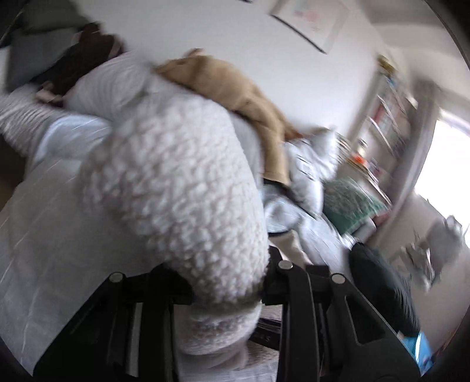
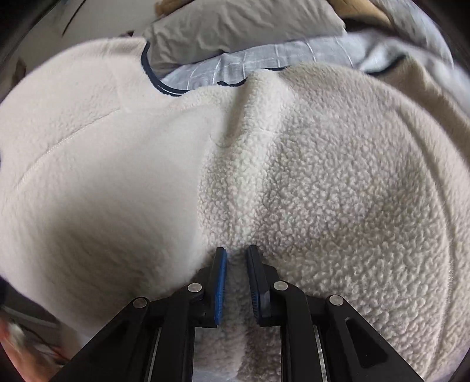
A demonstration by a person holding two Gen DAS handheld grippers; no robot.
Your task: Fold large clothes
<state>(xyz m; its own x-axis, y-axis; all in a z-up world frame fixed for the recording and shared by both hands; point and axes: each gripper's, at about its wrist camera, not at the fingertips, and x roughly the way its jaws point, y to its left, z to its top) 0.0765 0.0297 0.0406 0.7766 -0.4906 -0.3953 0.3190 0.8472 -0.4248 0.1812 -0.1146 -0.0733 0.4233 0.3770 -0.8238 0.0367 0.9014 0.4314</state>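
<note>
The step in hand is the pick-up of a fold edge: both grippers have taken hold of the cream-white sherpa fleece garment [image 2: 323,182], which lies spread across the bed with the pale grey-blue checked cover [image 2: 258,61].

Right gripper [image 2: 236,282]: the jaws are closed on a pinched ridge of fleece, with the blue pads [image 2: 221,291] pressing it from both sides. The gripper points steeply down into the middle of the garment.

Left gripper [image 1: 229,282]: the jaws are clamped on a thick roll of the same fleece, which bulges up and away from the fingers toward the far side of the bed. The fingertips themselves are buried in the pile (their pads cannot be seen).

The next move, as a judgement, calls for both grips to hold firm while the gathered edge is carried over the flat part of the garment; thick fleece may slip from a shallow pinch.

View differences:
- The right wrist view shows the navy-trimmed edge [image 2: 164,88] of the garment and the smoother panel on its left, plus a grey pillow [image 2: 241,26] beyond.
- The left wrist view shows the surroundings instead: a tan garment [image 1: 235,85] draped on bedding at the far side, a green patterned cushion [image 1: 352,202] and a blurred bookshelf [image 1: 390,117] at the right.
</note>
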